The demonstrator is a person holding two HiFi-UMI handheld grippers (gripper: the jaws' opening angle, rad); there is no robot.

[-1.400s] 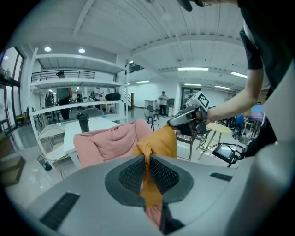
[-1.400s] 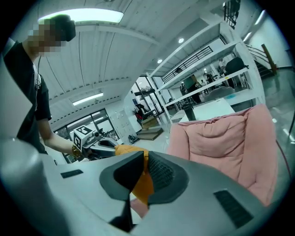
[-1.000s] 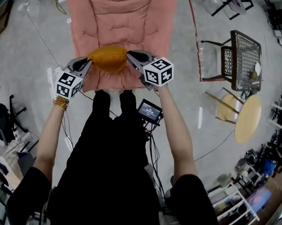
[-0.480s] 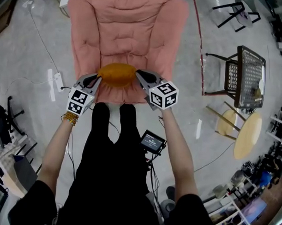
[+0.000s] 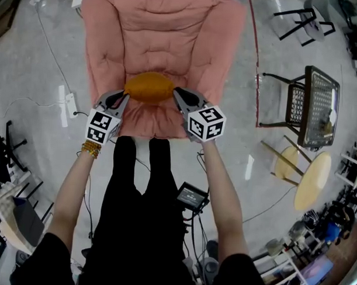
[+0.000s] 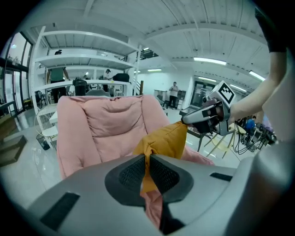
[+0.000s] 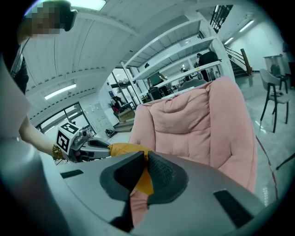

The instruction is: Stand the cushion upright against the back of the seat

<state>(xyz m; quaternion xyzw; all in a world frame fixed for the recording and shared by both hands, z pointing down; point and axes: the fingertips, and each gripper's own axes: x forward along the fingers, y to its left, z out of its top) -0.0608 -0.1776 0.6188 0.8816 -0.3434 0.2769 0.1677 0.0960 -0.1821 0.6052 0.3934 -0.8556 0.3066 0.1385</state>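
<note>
An orange cushion [image 5: 149, 87] hangs between my two grippers, just above the seat of a pink padded armchair [image 5: 165, 33]. My left gripper [image 5: 125, 96] is shut on the cushion's left corner, and my right gripper [image 5: 175, 93] is shut on its right corner. In the left gripper view the cushion [image 6: 165, 140] runs from my left gripper [image 6: 147, 166] across to the other gripper, with the chair back [image 6: 108, 126] behind it. In the right gripper view my right gripper [image 7: 144, 169] pinches the cushion's fabric [image 7: 129, 148], and the chair back [image 7: 196, 124] rises beyond.
A black mesh chair [image 5: 311, 97] and a round wooden table [image 5: 312, 173] stand to the right on the grey floor. A power strip [image 5: 70, 103] with a cable lies left of the armchair. My legs [image 5: 139, 184] stand at the seat's front edge.
Both grippers have sunk with the cushion, from above the seat's front edge down to over the seat. The grip on both corners is unchanged.
</note>
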